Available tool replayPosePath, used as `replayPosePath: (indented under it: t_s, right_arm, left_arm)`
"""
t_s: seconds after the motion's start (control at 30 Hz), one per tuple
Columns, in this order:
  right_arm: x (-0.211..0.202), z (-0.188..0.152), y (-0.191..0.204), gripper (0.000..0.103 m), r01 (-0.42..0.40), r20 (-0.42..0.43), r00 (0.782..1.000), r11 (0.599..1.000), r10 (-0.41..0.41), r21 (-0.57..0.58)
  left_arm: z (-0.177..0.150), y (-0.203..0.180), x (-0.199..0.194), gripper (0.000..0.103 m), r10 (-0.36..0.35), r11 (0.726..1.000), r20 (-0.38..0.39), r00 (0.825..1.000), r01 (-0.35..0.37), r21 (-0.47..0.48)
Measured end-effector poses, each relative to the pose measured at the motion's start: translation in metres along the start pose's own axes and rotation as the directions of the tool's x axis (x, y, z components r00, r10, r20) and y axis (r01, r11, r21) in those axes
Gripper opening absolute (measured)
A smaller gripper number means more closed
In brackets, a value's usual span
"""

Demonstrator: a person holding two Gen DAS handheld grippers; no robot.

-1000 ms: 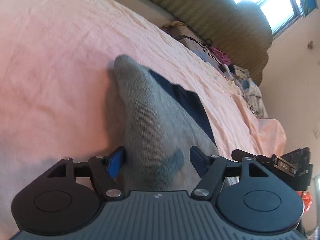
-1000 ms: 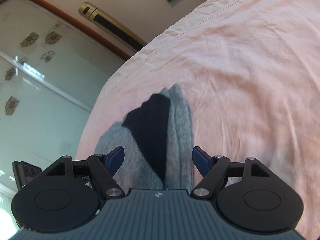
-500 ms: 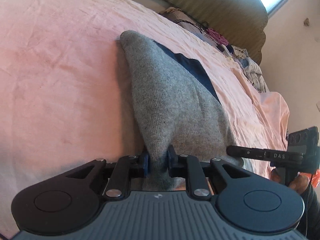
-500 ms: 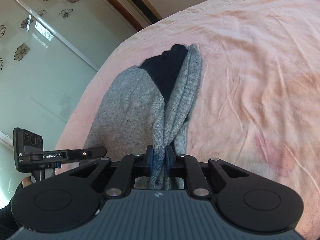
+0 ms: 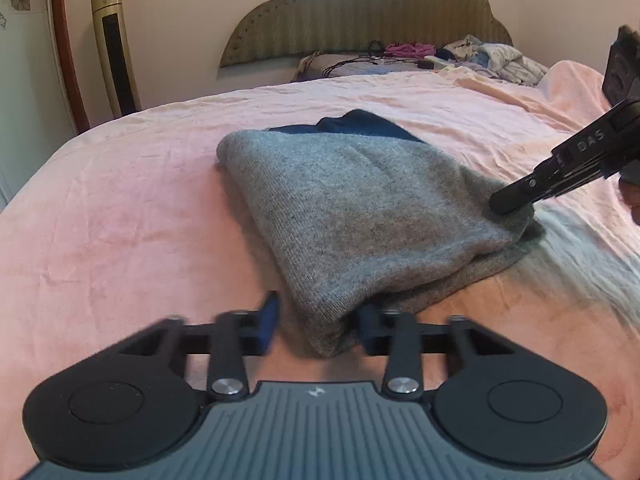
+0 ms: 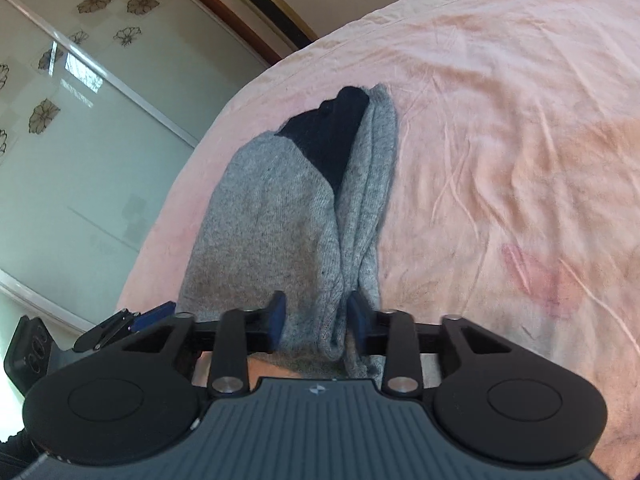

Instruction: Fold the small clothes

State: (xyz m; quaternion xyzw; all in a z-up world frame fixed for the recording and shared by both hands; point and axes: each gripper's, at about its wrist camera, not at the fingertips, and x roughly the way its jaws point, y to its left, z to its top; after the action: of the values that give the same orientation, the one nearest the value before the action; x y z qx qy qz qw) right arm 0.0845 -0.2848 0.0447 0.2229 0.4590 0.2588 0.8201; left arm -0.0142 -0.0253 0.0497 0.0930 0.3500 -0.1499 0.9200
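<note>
Lying between the parted pads of the left gripper (image 5: 318, 328) is the near corner of a folded grey knit garment (image 5: 360, 208); the left pad is standing clear of the cloth and the right pad is sitting just beside it, so this tong is released. Bunching between the pads of the right gripper (image 6: 316, 320) is the garment's other near corner, and those jaws are also standing apart, not pinching. Half a second ago both tongs were clenching the knit tightly; now both are standing open and the garment is resting flat. It is lying folded on the pink bedsheet (image 5: 120, 220), with a navy panel (image 5: 360, 122) peeking out at its far edge. Farther off, loose clothes (image 5: 492, 56) are piling up at the head of the bed, a padded headboard (image 5: 360, 12) is rising behind them, and a gold tower fan (image 5: 114, 44) is standing at the far left beside glass doors (image 6: 80, 120) bearing flower motifs.
</note>
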Motion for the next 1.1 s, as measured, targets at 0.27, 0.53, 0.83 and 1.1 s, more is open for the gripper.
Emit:
replayPosePath:
  t_s: [0.27,0.53,0.83,1.1]
  right_arm:
    - [-0.014,-0.006,0.01,0.012,-0.003,0.011,1.0,0.999,0.004,-0.051]
    - [-0.035,0.004,-0.013,0.066,-0.106,0.141,0.986,0.992,0.094,0.076]
    - [0.042,0.097,-0.002,0.064,-0.039,0.115,0.993,0.992,0.025,0.122]
    - [0.074,0.098,-0.019,0.012,-0.015,0.065,0.998,0.988,0.005,0.155]
  left_arm:
    - [-0.007,0.02,-0.002,0.006,-0.022,0.998,-0.016,1.0,0.021,-0.053]
    - [0.0,0.024,-0.049,0.008,-0.228,0.974,0.051,0.972,0.228,0.003]
    - [0.034,0.008,0.022,0.041,-0.153,0.972,0.129,0.98,0.173,-0.159]
    - [0.014,-0.011,0.026,0.078,-0.174,0.98,0.182,0.968,0.187,-0.06]
